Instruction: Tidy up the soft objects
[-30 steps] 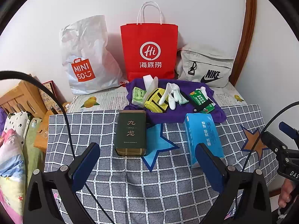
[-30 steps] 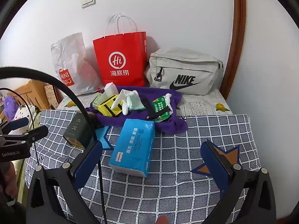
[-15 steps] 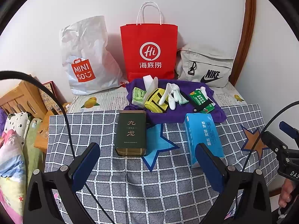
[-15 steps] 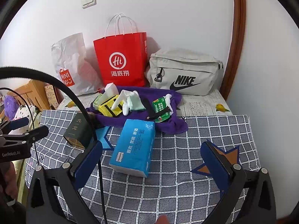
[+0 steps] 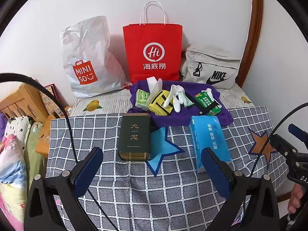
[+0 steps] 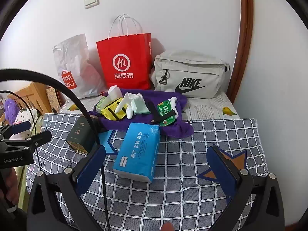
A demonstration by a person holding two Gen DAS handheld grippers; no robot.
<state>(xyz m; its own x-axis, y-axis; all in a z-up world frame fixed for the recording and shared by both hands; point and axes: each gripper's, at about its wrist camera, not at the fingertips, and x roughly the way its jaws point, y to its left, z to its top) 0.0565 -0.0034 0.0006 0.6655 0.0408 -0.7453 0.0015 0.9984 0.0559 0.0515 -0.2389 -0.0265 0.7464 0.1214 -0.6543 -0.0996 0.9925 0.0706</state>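
In my left view the left claw (image 5: pixel 152 165) gapes wide, empty; MINISO bag (image 5: pixel 86 61) upper left, purple cloth (image 5: pixel 173 115) of soft things centre. My right view: right claw (image 6: pixel 156 163) wide, NIKE bag (image 6: pixel 190 75) fully shown, "GenRobot.AI" at left edge.

Even, soft daylight fills both fisheye views; source unclear, prob. from front-left, since the red paper bag (image 5: pixel 153 53) throws a faint shadow on the white wall (image 5: pixel 202 9) toward 3 o'clock. No harsh glare; only a mild sheen on the blue tissue pack (image 6: pixel 139 150) and the Miniso plastic bag (image 5: pixel 87 57). Centre is sharp, print legible. Heavy barrel distortion: the wooden door frame (image 6: pixel 244 38) bows at 2 o'clock, and black vignette rims all corners. Left gripper (image 5: pixel 152 170) and right gripper (image 6: pixel 156 170) finger pads at 6 o'clock look dark, slightly soft.
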